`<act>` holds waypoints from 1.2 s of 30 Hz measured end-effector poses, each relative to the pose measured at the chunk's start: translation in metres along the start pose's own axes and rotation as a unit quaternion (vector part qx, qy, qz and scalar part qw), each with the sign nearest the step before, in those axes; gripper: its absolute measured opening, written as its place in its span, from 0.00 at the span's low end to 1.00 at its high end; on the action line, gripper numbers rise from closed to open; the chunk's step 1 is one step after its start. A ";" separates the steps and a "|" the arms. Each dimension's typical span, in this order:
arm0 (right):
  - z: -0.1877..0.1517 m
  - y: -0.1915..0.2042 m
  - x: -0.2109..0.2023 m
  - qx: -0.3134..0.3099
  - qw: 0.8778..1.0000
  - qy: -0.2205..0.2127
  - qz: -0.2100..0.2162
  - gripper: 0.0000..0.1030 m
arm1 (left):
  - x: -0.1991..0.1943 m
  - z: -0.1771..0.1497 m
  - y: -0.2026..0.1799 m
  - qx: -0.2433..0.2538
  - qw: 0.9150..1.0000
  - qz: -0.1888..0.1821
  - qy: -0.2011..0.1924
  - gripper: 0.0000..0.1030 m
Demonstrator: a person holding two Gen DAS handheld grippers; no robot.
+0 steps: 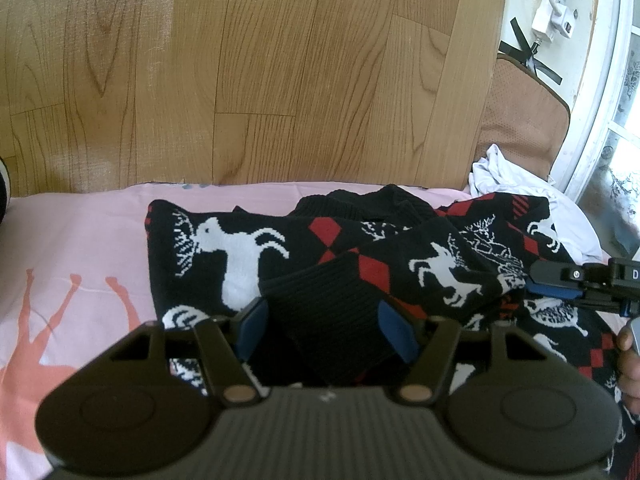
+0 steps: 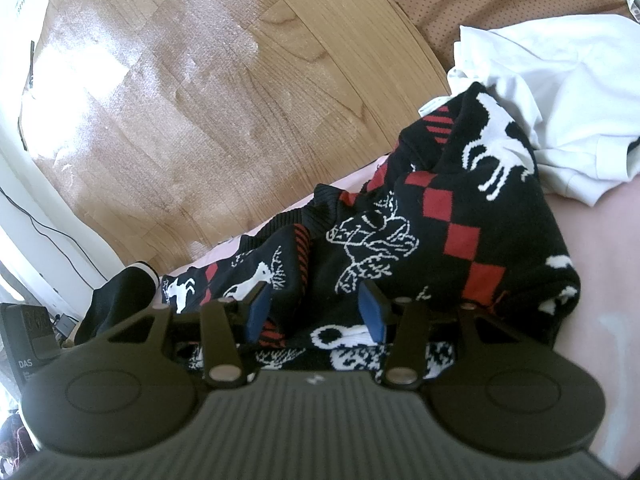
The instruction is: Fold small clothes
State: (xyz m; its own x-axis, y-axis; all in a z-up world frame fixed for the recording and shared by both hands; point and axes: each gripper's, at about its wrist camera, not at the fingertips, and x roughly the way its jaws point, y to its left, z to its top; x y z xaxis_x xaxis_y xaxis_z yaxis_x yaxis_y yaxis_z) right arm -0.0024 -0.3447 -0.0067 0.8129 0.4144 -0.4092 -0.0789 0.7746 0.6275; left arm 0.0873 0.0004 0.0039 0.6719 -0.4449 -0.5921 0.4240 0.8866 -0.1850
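**Both grippers at the patterned sweater on the pink sheet**

Your left gripper (image 1: 326, 334) sits low over a black knitted sweater (image 1: 240, 256) patterned with white deer and red diamonds. The sweater lies crumpled on a pink sheet (image 1: 80, 240) printed with salmon-coloured animal shapes. It sits close to the sheet's far edge, where the wooden floor (image 1: 240, 80) begins. One sleeve is drawn across the body of the garment, and its ribbed black cuff (image 1: 332, 312) lies between your left gripper's blue pads (image 1: 394, 332). The pads stand on either side of the cuff. Whether they press on it or merely flank it cannot be told from the left wrist view.

In the right wrist view, your right gripper (image 2: 316, 316) is over the hem side of the same sweater. Its blue pads (image 2: 370, 314) are partly apart, with bunched knit fabric between them. Whether they pinch that fabric also cannot be told. The right gripper's fingers also show at the right edge of the left wrist view, resting against the sweater, with part of your hand (image 1: 628, 364) below them.

A crumpled white garment (image 2: 560, 92) lies just beyond the sweater, touching its far corner. A brown perforated cushion (image 1: 520, 120) lies behind that. A white power strip (image 1: 554, 12) lies near the window frame.
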 end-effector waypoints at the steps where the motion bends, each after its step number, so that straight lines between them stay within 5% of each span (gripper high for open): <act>1: 0.000 0.000 0.000 0.000 1.000 0.000 0.000 0.50 | 0.000 0.000 0.000 0.000 1.000 0.000 0.000 0.61; 36: 0.000 0.000 0.000 -0.001 1.000 0.001 0.000 0.51 | -0.001 0.000 -0.001 0.000 1.000 -0.002 0.000 0.65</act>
State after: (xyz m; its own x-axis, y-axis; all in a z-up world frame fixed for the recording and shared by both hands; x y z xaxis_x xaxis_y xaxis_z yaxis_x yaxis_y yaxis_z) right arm -0.0024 -0.3452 -0.0065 0.8122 0.4156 -0.4094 -0.0803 0.7748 0.6271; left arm 0.0860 -0.0004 0.0051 0.6702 -0.4491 -0.5909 0.4277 0.8843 -0.1871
